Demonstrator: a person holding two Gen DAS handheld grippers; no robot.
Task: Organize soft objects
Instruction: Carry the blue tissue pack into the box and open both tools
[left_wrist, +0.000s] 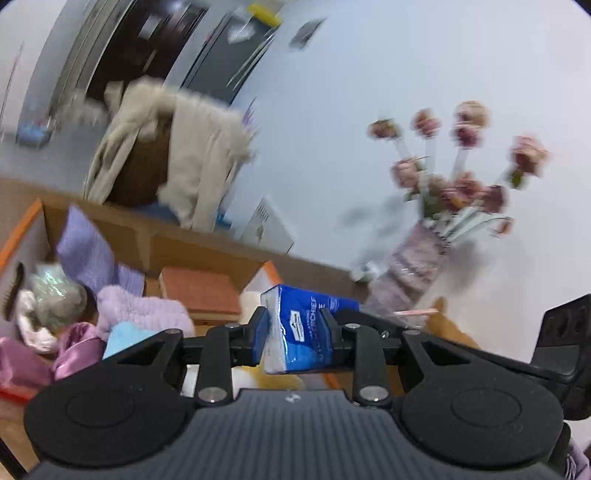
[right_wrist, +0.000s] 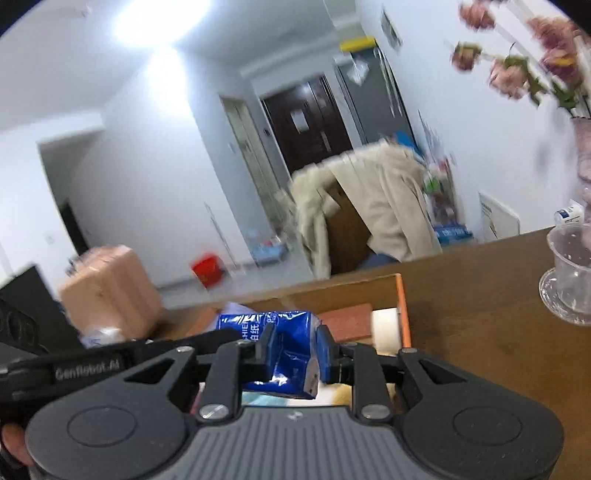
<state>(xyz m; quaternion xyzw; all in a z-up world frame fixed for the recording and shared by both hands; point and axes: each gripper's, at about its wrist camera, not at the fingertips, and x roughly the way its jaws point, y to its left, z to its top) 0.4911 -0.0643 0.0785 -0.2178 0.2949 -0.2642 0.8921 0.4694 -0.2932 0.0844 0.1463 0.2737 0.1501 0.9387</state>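
Both views are motion-blurred. Left gripper (left_wrist: 295, 332): jaws clenched on a blue tissue pack (left_wrist: 306, 332), its printed lettering only partly legible and its lower end hidden behind the gripper body. Right gripper (right_wrist: 293, 350): jaws clenched on a second blue tissue pack (right_wrist: 284, 354), crumpled, its base cut off likewise. Below and left of the left jaws, an orange-edged box (left_wrist: 22, 229) holds lilac and pink fabrics, indistinct. Only the right view shows the brown surface (right_wrist: 480, 295) and glass cup (right_wrist: 569, 273) right of the jaws.
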